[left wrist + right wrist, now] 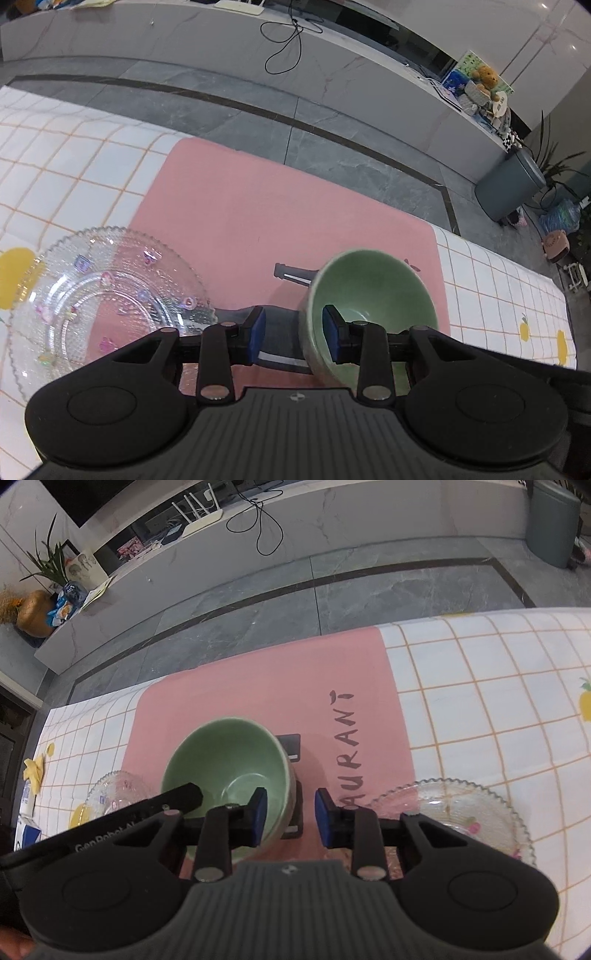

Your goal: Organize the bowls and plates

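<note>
Claw positions first: the left claw (293, 338) straddles the near-left wall of the green bowl (369, 295), one blue pad inside the bowl and one outside, with a gap visible on both sides, so nothing is gripped. The right claw (290, 818) straddles the opposite wall of the same green bowl (225, 768) in the same way, partly open and holding nothing.

The bowl stands upright on the pink mat (258, 206), which lies on the checked table (55, 166).

Procedure, as judged: seat each wall deep between its pads, close both claws evenly, then lift level so the bowl does not tip.

Obstructions: one glass plate (107, 291) lies just left of the bowl, overlapping the mat edge. A second glass plate (461, 816) lies to the right. Keep both claws clear of their scalloped rims.
</note>
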A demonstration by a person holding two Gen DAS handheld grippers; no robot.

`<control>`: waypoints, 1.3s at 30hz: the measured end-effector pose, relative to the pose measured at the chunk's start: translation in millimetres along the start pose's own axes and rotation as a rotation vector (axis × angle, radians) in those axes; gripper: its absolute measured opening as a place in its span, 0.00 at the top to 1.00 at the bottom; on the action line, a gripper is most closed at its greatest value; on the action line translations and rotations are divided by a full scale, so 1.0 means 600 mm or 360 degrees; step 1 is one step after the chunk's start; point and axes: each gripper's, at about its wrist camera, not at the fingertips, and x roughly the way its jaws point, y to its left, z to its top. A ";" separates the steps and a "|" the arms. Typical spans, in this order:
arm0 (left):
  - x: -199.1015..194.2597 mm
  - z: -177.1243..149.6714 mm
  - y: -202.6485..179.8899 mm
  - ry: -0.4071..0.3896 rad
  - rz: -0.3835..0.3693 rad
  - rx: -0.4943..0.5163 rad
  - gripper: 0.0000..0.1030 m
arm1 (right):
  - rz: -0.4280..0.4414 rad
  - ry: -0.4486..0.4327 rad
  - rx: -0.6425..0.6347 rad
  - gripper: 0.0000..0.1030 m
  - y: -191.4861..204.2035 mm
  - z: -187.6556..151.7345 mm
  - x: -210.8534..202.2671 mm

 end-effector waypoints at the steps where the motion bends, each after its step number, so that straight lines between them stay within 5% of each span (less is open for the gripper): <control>1: 0.004 -0.001 0.000 0.0012 -0.0009 -0.0008 0.68 | 0.0003 0.0007 0.0007 0.78 -0.002 0.000 0.004; 8: 0.013 -0.004 -0.005 0.0011 -0.0020 -0.0016 0.87 | 0.0029 0.0010 0.0016 0.88 0.000 0.000 0.017; 19: -0.036 -0.022 -0.017 0.0023 0.0030 0.0028 0.88 | -0.0007 0.0005 0.0007 0.90 0.013 -0.020 -0.022; 27: -0.163 -0.060 -0.040 -0.0044 0.0023 0.0018 0.88 | 0.0059 -0.0035 0.0004 0.91 0.033 -0.076 -0.143; 39: -0.349 -0.158 -0.057 -0.0158 -0.0095 -0.0010 0.88 | 0.0125 -0.0284 -0.0042 0.90 0.062 -0.212 -0.377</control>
